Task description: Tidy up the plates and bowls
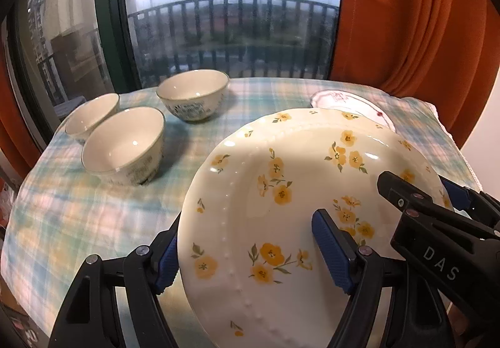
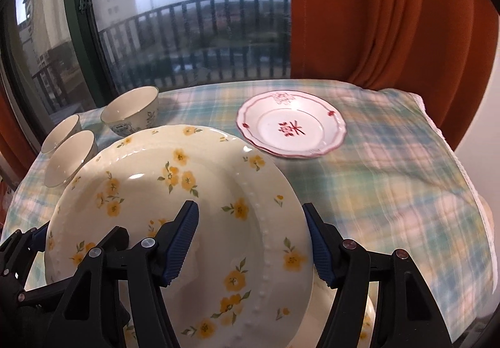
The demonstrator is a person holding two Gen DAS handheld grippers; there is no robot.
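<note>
Left gripper (image 1: 247, 249) and right gripper (image 2: 251, 243) each clamp opposite rims of the tilted yellow-flowered plate (image 1: 281, 191) above the checked surface (image 2: 390, 176).

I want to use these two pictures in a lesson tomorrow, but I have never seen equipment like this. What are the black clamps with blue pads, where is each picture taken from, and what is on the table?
The clamps are two hand-held grippers; a person holds one in each hand. Each carries a wide-angle camera looking forward along its two fingers, so one picture comes from the left gripper and the other from the right gripper.

Together they hold a large yellow-flowered plate, tilted above the table, each gripper straddling one side of its rim.

On the checked tablecloth stand three bowls, two close together and one a little apart. A smaller plate with red markings lies flat further back. Behind are a window and an orange curtain.
</note>
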